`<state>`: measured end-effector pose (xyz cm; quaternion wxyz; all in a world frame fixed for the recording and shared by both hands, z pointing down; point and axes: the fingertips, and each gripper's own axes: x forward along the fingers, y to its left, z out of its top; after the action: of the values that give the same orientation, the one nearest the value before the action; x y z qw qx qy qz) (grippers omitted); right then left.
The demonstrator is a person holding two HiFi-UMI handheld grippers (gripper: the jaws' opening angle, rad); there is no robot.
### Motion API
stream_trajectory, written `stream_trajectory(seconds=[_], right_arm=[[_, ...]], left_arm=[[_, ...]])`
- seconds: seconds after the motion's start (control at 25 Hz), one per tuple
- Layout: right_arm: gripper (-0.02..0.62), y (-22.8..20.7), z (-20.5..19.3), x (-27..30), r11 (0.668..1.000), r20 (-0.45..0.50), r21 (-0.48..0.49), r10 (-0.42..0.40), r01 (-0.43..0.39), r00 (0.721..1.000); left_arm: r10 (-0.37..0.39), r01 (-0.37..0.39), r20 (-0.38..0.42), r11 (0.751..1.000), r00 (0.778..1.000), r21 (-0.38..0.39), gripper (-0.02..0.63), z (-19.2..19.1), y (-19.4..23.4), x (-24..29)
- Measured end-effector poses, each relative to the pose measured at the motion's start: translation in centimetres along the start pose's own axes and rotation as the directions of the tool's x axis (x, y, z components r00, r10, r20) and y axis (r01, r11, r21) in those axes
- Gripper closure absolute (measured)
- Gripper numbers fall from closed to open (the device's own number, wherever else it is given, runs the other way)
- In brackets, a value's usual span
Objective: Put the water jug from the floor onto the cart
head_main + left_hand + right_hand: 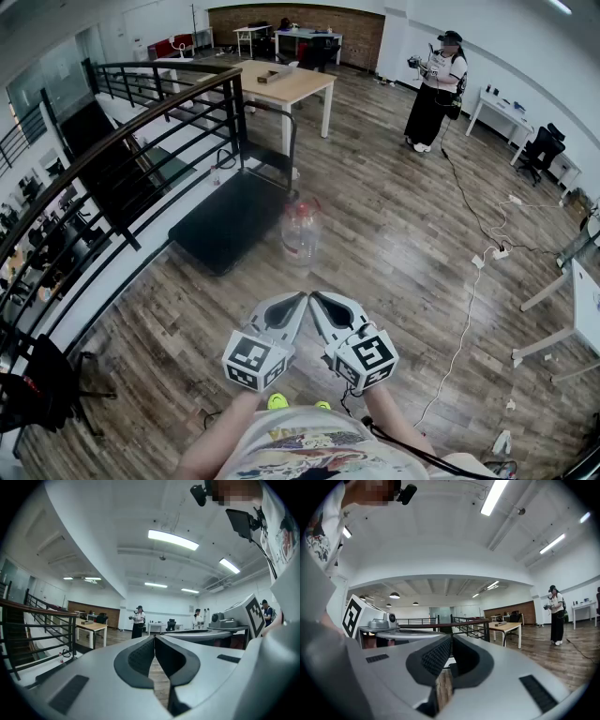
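A wooden plank floor (394, 253) fills the room, and a black stair railing (122, 141) curves along its left side. Beside that railing sits a flat black cart (225, 225), its deck bare and its upright handle at the far end. Beyond the cart stands a light wooden table (286, 84), and a person (433, 94) in dark clothes stands far off to the right. The clear water jug (301, 230) stands upright on the floor just beside the cart's right edge, not on the deck; whether it touches the cart I cannot tell. A white cable (464, 328) trails across the boards on the right. Near the camera, the 2 grippers are held level side by side, pointing toward the jug but well short of it. The left gripper (298, 301) has its jaws closed tip to tip with nothing between them, and the right gripper (320, 301) is likewise closed and empty. Each carries a marker cube (255, 361) at its near end.
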<state>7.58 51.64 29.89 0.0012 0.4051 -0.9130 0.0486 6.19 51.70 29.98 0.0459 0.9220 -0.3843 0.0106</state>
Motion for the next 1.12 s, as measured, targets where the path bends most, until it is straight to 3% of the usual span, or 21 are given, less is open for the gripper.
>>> stream_trajectory(seconds=[0.2, 0.44, 1.12], right_arm=[[0.568, 0.3, 0.0, 1.1, 1.0, 0.005, 0.004, -0.002, 0.002, 1.0], [0.566, 0.3, 0.1, 2.2, 0.997, 0.019, 0.076, -0.01, 0.008, 1.0], [0.566, 0.9, -0.1, 4.2, 0.997, 0.001, 0.073, -0.027, 0.027, 1.0]], left_arm=[[0.004, -0.004, 0.007, 1.0, 1.0, -0.005, 0.595, 0.1, 1.2, -0.3], [0.006, -0.006, 0.008, 1.0, 1.0, -0.011, 0.595, 0.4, 2.3, -0.4], [-0.017, 0.017, 0.031, 1.0, 0.999, -0.004, 0.595, 0.7, 3.8, -1.4]])
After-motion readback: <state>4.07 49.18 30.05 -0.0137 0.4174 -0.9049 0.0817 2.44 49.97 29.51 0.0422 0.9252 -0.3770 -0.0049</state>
